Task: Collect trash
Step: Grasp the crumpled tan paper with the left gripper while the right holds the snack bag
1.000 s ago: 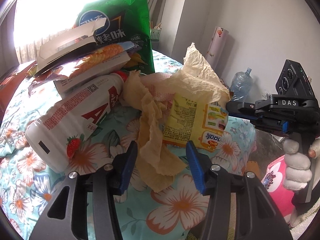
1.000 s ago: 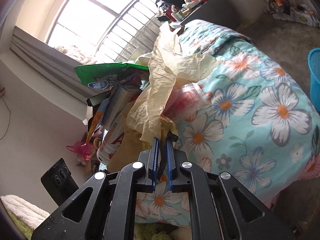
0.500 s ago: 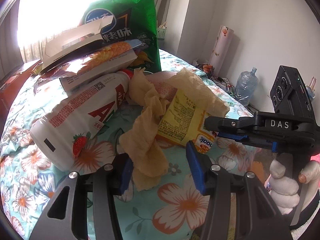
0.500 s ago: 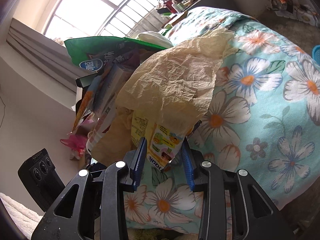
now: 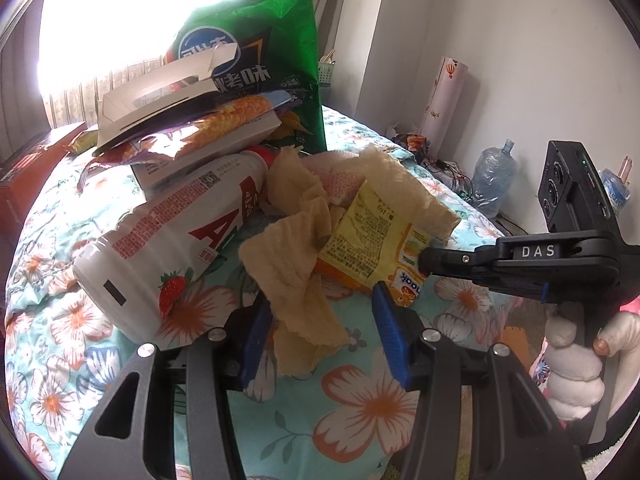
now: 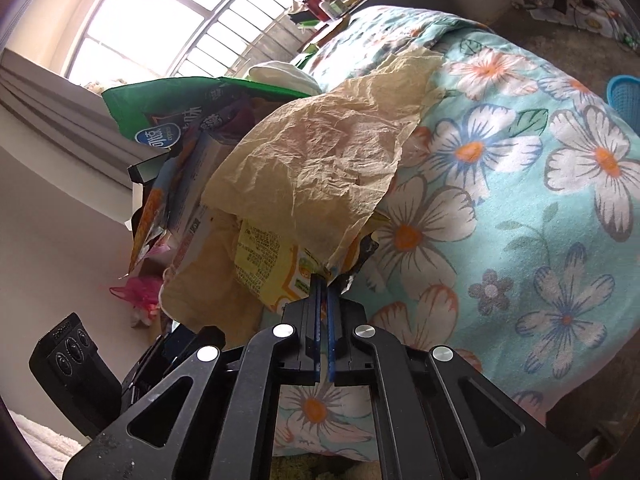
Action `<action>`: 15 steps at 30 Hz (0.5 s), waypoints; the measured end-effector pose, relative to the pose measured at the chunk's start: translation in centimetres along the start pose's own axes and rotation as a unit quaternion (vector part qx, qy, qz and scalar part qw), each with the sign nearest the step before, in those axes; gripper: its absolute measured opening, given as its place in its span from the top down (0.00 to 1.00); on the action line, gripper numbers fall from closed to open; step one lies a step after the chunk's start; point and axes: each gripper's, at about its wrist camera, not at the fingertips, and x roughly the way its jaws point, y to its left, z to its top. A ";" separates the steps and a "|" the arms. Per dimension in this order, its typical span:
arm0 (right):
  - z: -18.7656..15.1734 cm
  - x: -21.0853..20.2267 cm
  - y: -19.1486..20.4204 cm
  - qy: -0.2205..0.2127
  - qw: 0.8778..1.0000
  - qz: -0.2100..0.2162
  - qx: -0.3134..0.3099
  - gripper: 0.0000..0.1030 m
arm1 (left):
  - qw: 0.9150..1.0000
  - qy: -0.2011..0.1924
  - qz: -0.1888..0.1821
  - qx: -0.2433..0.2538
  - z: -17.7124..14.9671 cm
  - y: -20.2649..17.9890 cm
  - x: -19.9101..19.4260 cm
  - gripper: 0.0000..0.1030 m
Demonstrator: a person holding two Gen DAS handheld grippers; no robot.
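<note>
A trash pile lies on the floral bedspread point(image 5: 360, 400): a green chip bag point(image 5: 256, 52), flattened boxes point(image 5: 160, 96), a white yogurt bottle point(image 5: 168, 252), crumpled beige paper point(image 5: 296, 276) and a yellow snack wrapper point(image 5: 368, 240). My left gripper point(image 5: 320, 336) stands open, with a tail of the beige paper lying loose between its blue fingers. From the right, my right gripper point(image 5: 426, 258) reaches in and is shut on the wrapper's corner. In the right wrist view its pads point(image 6: 322, 280) pinch the yellow wrapper point(image 6: 272, 264) just under the edge of the beige paper point(image 6: 324, 160).
A gloved hand point(image 5: 572, 364) holds the right gripper's handle. A blue basket point(image 6: 624, 96) stands on the floor beyond the bed. A water jug point(image 5: 492, 176) and a paper roll sit by the wall. An orange box point(image 5: 24, 184) lies at the bed's left edge.
The right gripper let the lifted beige paper drop onto the pile, opened around the yellow wrapper's corner lower down, then shut on it. The left gripper stayed put and open.
</note>
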 end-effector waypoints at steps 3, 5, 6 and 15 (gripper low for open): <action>0.3 -1.0 -0.2 0.019 1.000 -0.003 0.008 1.00 | 1.000 -0.012 -0.003 0.004 0.2 0.1 -0.8 0.52; 0.5 -1.8 -0.8 0.030 0.999 -0.007 0.017 1.00 | 1.000 -0.022 -0.001 0.012 0.4 0.0 -1.3 0.52; 0.5 -2.2 -1.1 0.034 0.999 -0.013 0.024 1.00 | 1.000 -0.027 0.001 0.015 0.5 -0.1 -1.6 0.52; -0.6 -5.5 -3.5 0.012 0.998 -0.032 0.057 1.00 | 0.998 -0.048 -0.001 0.036 2.6 -0.8 -2.4 0.52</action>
